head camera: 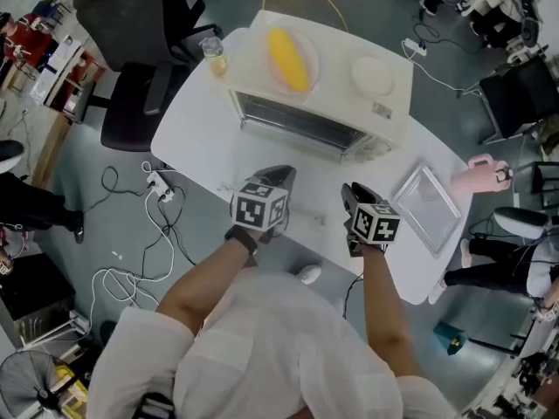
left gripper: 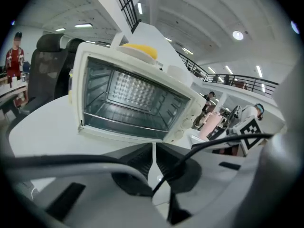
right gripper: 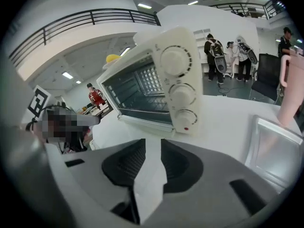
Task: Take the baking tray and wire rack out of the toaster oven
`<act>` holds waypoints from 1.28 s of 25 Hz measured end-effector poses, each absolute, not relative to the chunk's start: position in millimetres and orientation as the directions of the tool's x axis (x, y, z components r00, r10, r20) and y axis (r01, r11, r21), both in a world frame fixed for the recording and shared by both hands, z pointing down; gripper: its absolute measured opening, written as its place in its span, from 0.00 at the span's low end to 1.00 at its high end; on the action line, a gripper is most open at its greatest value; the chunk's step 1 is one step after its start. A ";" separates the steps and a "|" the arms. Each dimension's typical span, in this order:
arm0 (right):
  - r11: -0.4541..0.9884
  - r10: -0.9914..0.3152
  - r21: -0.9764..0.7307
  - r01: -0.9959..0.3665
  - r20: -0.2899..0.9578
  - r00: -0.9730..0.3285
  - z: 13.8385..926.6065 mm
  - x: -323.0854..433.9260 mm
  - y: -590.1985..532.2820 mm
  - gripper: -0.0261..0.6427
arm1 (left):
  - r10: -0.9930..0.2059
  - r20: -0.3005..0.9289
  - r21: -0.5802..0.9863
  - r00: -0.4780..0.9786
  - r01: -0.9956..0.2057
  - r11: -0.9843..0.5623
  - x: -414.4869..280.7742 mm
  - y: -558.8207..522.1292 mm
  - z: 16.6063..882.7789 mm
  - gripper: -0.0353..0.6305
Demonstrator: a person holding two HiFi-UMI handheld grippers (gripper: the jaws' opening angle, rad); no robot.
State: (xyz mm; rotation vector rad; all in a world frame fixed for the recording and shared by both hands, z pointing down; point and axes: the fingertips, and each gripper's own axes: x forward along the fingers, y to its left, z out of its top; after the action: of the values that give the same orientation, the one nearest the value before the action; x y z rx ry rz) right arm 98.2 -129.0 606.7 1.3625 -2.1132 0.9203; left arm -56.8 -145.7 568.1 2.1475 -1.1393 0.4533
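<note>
Two grippers: left gripper [left gripper: 154, 159], jaws almost together, empty; right gripper [right gripper: 152, 161], jaws apart, empty.
One toaster oven [head camera: 319, 85]: front open, on the white table [head camera: 196, 138].
One baking tray [head camera: 425, 206]: flat on the table, right of the oven, near the right gripper.
One yellow food item [head camera: 288, 58]: on the oven's top.
</note>
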 end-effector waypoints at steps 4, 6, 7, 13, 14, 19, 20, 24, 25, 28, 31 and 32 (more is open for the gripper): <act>0.370 -0.589 -0.254 -0.894 0.680 -0.437 601.0 46.0 -151.9 0.19 | -0.621 0.579 0.390 0.528 -0.848 -0.358 -102.4 -156.5 570.7 0.09; 0.421 -0.572 -0.216 -0.881 0.690 -0.443 599.7 24.0 -162.6 0.21 | -0.625 0.586 0.388 0.516 -0.856 -0.342 -121.4 -161.6 572.7 0.09; 0.444 -0.565 -0.195 -0.874 0.697 -0.442 599.5 15.0 -168.0 0.21 | -0.626 0.590 0.386 0.510 -0.859 -0.336 -129.4 -164.2 574.0 0.09; 0.585 -0.537 0.003 -0.811 0.751 -0.384 602.4 -21.7 -202.6 0.21 | -0.619 0.616 0.350 0.486 -0.874 -0.337 -165.8 -183.8 579.0 0.09; 0.614 -0.533 0.045 -0.788 0.760 -0.371 602.5 -27.7 -208.3 0.21 | -0.620 0.618 0.344 0.484 -0.875 -0.340 -171.0 -188.2 578.7 0.09; 0.737 -0.532 0.273 -0.618 0.799 -0.282 605.9 -46.2 -230.3 0.20 | -0.619 0.625 0.323 0.475 -0.880 -0.349 -189.3 -208.3 575.6 0.09; 0.753 -0.536 0.312 -0.579 0.802 -0.265 607.6 -49.1 -233.7 0.20 | -0.622 0.623 0.319 0.475 -0.880 -0.352 -192.5 -212.1 572.9 0.09; 0.790 -0.543 0.404 -0.461 0.810 -0.221 618.4 -62.3 -246.2 0.19 | -0.631 0.615 0.304 0.473 -0.880 -0.364 -205.1 -227.8 565.4 0.09; 0.795 -0.544 0.420 -0.436 0.813 -0.207 622.3 -64.2 -248.3 0.19 | -0.630 0.618 0.300 0.470 -0.882 -0.364 -207.9 -230.2 566.1 0.09; 0.809 -0.544 0.463 -0.362 0.823 -0.162 633.9 -65.2 -251.3 0.19 | -0.620 0.632 0.296 0.465 -0.884 -0.362 -213.5 -231.8 570.3 0.09; 0.810 -0.551 0.491 -0.320 0.824 -0.133 639.0 -64.6 -257.6 0.19 | -0.614 0.638 0.296 0.465 -0.884 -0.362 -217.3 -233.1 572.4 0.09; 0.807 -0.556 0.497 -0.320 0.822 -0.125 639.5 -64.0 -260.8 0.19 | -0.612 0.639 0.295 0.465 -0.884 -0.363 -218.2 -233.8 573.0 0.09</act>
State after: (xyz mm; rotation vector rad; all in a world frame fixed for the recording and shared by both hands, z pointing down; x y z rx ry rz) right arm -64.0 -260.8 639.5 0.6852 -1.7284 -0.2313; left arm -218.2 -233.8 573.0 2.1005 -1.2384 0.5715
